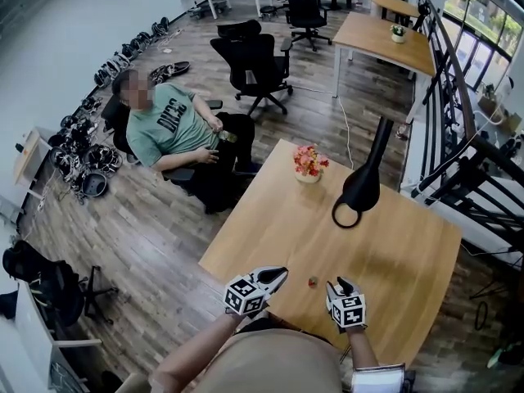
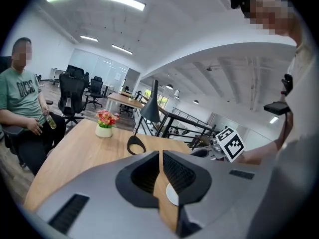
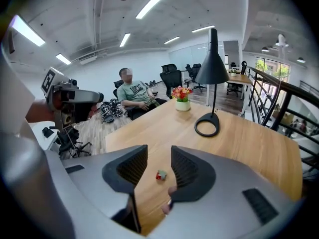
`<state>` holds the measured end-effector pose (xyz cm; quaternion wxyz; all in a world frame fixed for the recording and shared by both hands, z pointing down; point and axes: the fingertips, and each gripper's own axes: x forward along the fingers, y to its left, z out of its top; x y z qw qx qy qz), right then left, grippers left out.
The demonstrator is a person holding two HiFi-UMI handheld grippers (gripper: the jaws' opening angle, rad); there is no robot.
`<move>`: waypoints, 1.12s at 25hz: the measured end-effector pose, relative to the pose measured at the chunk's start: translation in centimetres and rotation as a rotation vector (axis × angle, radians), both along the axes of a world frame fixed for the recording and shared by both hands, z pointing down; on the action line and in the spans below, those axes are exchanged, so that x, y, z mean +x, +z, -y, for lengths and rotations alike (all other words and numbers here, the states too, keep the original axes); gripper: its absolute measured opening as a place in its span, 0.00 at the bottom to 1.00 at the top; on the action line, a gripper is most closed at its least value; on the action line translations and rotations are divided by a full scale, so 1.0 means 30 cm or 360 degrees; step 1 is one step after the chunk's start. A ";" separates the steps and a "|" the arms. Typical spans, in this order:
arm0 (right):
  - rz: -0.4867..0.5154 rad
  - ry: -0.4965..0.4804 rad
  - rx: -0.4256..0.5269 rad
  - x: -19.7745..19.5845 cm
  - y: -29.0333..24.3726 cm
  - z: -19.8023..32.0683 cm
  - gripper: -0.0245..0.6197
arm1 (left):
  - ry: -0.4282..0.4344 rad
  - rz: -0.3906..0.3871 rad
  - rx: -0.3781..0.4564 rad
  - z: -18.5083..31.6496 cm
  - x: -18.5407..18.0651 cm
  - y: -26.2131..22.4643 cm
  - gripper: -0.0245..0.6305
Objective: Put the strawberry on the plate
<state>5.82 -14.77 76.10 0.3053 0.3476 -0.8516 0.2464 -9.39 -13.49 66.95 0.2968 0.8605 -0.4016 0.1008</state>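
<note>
**Strawberry on the bare desk, between two low grippers**

At the far left of the head view a person in a green T-shirt [image 1: 168, 125] sits leaning back on a chair, off the desk's left corner, with a heap of black gear [image 1: 82, 150] on the wooden floor behind. Black office chairs [image 1: 255, 65] stand further back.

The left gripper [image 1: 278, 275] is low over the near edge of the wooden desk [image 1: 270, 228], pointing out across it. In its own view its jaws meet at the tips with nothing held. Only a thin wedge of desk shows below them, with a small pale round patch [image 2: 172, 194] that I cannot identify.

Just to its right, the strawberry [image 1: 313, 282] lies on the desk near the near edge, between the two grippers and touching neither. Straight beyond it, towards the far edge, stands a small white pot of pink and orange flowers [image 1: 309, 164].

The right gripper [image 1: 341, 286] sits just right of the strawberry. Its own view shows its jaws a little apart and gripping nothing. The strawberry [image 3: 160, 175] shows on the desk through the gap, clear of both pads.

Further right and back, a black lamp [image 1: 364, 182] stands on its ring-shaped base. Black stair railing [image 1: 471, 137] runs past the right-hand edge.
</note>
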 end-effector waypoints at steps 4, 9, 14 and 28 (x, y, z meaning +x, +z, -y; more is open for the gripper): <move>-0.0064 -0.0028 -0.0023 0.001 0.081 -0.014 0.27 | -0.0015 0.0019 -0.0022 -0.031 -0.012 0.021 0.05; -0.0118 -0.0091 -0.0063 -0.048 0.197 -0.020 0.27 | -0.0025 0.0059 -0.0039 -0.053 -0.063 0.040 0.05; -0.0230 -0.0214 -0.0117 -0.080 0.337 -0.034 0.27 | -0.0018 0.0081 -0.0069 -0.056 -0.059 0.066 0.05; -0.0433 -0.0412 -0.0301 -0.159 0.634 -0.106 0.27 | -0.0013 0.0086 -0.0104 -0.083 -0.042 0.080 0.05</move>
